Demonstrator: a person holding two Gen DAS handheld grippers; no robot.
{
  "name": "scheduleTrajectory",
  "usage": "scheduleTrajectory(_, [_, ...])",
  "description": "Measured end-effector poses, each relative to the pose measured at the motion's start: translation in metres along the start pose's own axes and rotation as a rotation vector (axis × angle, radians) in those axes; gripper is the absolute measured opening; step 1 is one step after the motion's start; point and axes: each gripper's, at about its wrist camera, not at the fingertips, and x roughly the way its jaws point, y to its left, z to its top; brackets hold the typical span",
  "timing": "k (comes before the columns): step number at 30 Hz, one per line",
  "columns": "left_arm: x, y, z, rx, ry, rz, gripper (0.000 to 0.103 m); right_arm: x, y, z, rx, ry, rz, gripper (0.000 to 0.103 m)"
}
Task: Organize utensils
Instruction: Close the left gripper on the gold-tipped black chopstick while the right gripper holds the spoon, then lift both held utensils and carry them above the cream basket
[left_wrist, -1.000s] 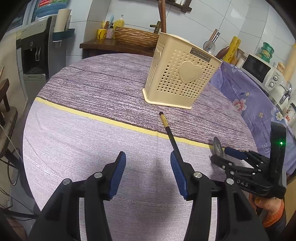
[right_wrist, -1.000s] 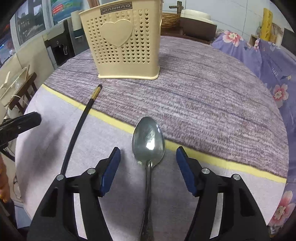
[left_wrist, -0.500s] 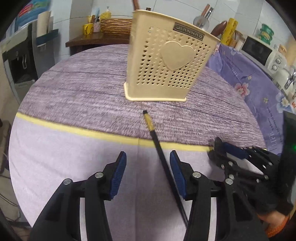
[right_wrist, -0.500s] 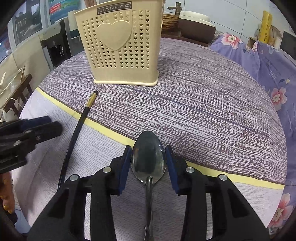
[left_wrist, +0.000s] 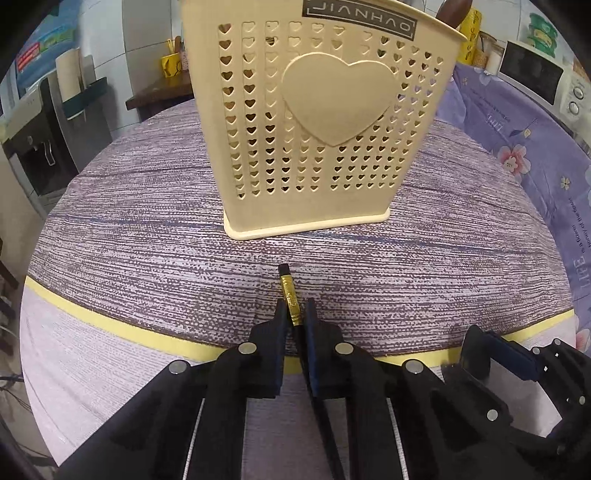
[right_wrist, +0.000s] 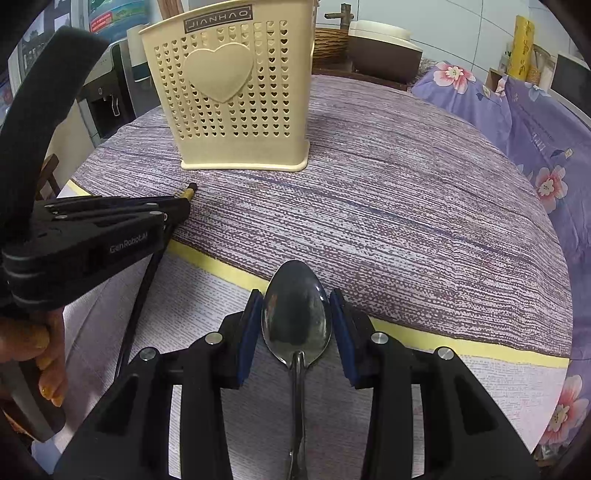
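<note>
A cream utensil holder (left_wrist: 317, 125) with heart holes stands on the round table; it also shows in the right wrist view (right_wrist: 236, 96). My left gripper (left_wrist: 295, 317) is shut on a black chopstick with a gold tip (left_wrist: 288, 295), which points at the holder's base. In the right wrist view the left gripper (right_wrist: 177, 210) sits at the left, with the chopstick (right_wrist: 142, 291) running under it. My right gripper (right_wrist: 295, 314) is shut on the bowl of a metal spoon (right_wrist: 295, 314) lying on the cloth.
The table (left_wrist: 147, 229) has a purple striped cloth with a yellow band (right_wrist: 443, 339). A floral purple cover (right_wrist: 535, 122) lies at the right. A water dispenser (left_wrist: 40, 140) stands beyond the left edge. A microwave (left_wrist: 535, 70) is at the far right.
My left gripper moved forward and shut on the chopstick. My right gripper closed from wide open onto the spoon's bowl. Both moved nearer the holder.
</note>
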Motion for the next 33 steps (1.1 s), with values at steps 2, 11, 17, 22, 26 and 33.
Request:
scheduleTrajectory(2, [-0.001, 0.001, -0.001, -0.006, -0.002, -0.001, 0.01, 0.0, -0.001, 0.0, 0.004, 0.0, 0.002, 0.038])
scheduleTrajectory(11, [-0.04, 0.016, 0.01, -0.053, -0.097, -0.07, 0.008, -0.031, -0.018, 0.007, 0.086, -0.055, 0.113, 0.038])
scheduleTrajectory(17, [-0.113, 0.031, 0.021, -0.081, -0.255, -0.139, 0.008, -0.086, -0.024, 0.02, 0.088, -0.149, 0.158, 0.038])
scheduleTrajectory(22, [-0.168, 0.039, 0.024, -0.065, -0.384, -0.161, 0.008, -0.118, -0.029, 0.028, 0.103, -0.191, 0.18, 0.038])
scheduleTrajectory(26, [-0.176, 0.038, 0.029, -0.05, -0.398, -0.179, 0.008, -0.128, -0.026, 0.032, 0.096, -0.217, 0.162, 0.038])
scheduleTrajectory(33, [-0.177, 0.041, 0.024, -0.049, -0.411, -0.19, 0.008, -0.125, -0.023, 0.031, 0.097, -0.208, 0.157, 0.037])
